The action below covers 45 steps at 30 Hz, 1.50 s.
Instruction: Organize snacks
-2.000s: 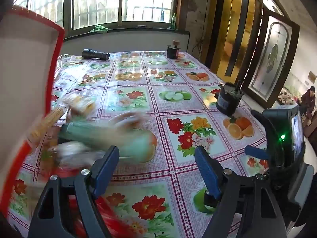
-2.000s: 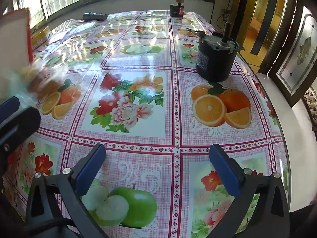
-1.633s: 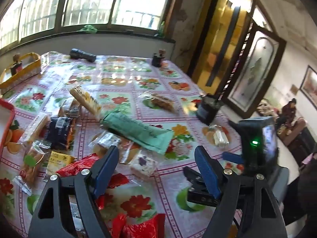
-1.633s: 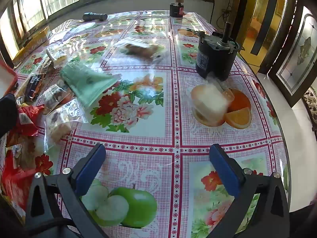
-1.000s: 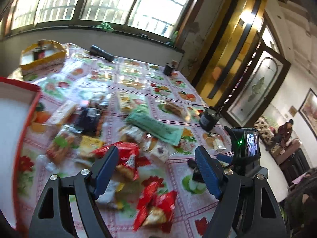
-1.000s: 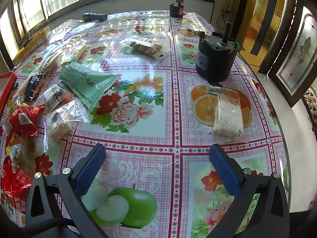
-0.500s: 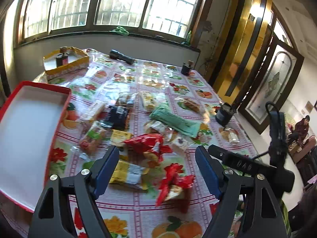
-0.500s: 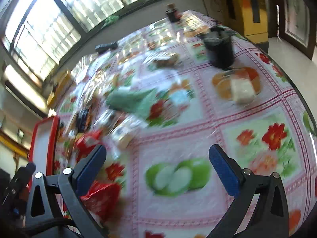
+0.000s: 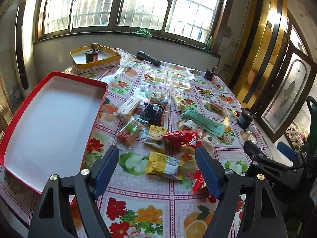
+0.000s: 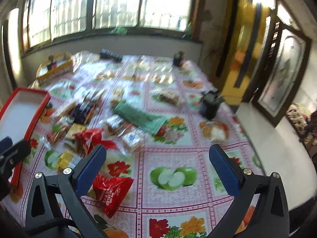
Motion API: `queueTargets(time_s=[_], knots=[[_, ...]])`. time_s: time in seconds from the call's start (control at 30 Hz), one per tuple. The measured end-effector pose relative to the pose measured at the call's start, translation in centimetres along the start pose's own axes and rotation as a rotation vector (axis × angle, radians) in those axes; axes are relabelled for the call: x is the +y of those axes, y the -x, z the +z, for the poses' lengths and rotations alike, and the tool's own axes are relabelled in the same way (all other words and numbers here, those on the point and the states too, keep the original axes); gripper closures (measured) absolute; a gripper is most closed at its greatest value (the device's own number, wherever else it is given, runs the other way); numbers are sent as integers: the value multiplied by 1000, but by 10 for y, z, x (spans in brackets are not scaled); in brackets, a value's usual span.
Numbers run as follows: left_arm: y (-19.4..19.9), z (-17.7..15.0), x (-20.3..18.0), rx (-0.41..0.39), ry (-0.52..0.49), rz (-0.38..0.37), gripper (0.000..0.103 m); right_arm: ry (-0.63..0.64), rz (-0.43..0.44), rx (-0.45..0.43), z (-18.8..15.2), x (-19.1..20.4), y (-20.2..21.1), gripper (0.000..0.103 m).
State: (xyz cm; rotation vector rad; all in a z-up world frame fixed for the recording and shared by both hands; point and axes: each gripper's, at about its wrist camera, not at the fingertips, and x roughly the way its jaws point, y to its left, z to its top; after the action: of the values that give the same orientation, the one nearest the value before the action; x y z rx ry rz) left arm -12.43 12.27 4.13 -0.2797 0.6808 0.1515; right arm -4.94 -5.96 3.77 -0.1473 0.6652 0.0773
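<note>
Several snack packets lie scattered on the fruit-print tablecloth: a yellow packet (image 9: 162,165), a red bag (image 9: 181,137), a green pouch (image 9: 202,121) and a black packet (image 9: 154,113). An empty red-rimmed tray (image 9: 11,123) with a white floor sits at the left. My left gripper (image 9: 158,171) is open and empty, held above the yellow packet. My right gripper (image 10: 157,169) is open and empty above the table's near side, with a red bag (image 10: 111,191) by its left finger. The green pouch (image 10: 138,117) and the tray (image 10: 29,119) show in the blurred right wrist view.
A yellow box (image 9: 95,59) holding a small bottle stands at the far left. A black flashlight (image 9: 148,58), a small dark jar (image 9: 210,73) and a black motor-like can (image 9: 245,118) stand on the table. The right gripper's body (image 9: 277,166) is at the right.
Both grippers have risen and pulled back from the table. The tray, tipped up earlier, now lies flat at the left, and the snacks it spilled lie still on the cloth.
</note>
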Motion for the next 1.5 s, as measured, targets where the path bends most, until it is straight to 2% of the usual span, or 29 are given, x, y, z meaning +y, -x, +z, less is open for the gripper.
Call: queueTargets(time_s=[0.07, 0.17, 0.23, 0.57, 0.87, 1.03, 1.13, 1.2, 1.27, 1.33, 1.5], knots=[[0, -2, 2, 6, 4, -2, 24, 7, -9, 47, -3, 4, -3, 0], [3, -6, 3, 9, 12, 2, 24, 6, -72, 22, -12, 5, 1, 0], [4, -8, 3, 12, 11, 3, 24, -6, -84, 20, -17, 3, 3, 0], [10, -17, -5, 20, -13, 12, 23, -46, -23, 52, -27, -9, 6, 0], [8, -20, -3, 42, -17, 8, 23, -24, -14, 79, -35, -7, 1, 0], [3, -23, 1, 65, -16, 1, 23, -60, 80, 107, -43, -20, -6, 0], [-2, -24, 3, 84, -15, 1, 23, -109, 203, 124, -52, -31, -11, 0], [-6, -25, 4, 102, -13, -6, 23, -128, 253, 125, -57, -35, -13, 0], [-11, -25, 4, 115, -20, -14, 23, -112, 273, 133, -60, -32, -15, 1], [-15, -25, 6, 128, -23, 5, 23, -94, 298, 140, -61, -29, -16, 8], [-37, -19, 16, 198, 1, 33, 23, -18, 429, 124, -60, -11, -11, 10]])
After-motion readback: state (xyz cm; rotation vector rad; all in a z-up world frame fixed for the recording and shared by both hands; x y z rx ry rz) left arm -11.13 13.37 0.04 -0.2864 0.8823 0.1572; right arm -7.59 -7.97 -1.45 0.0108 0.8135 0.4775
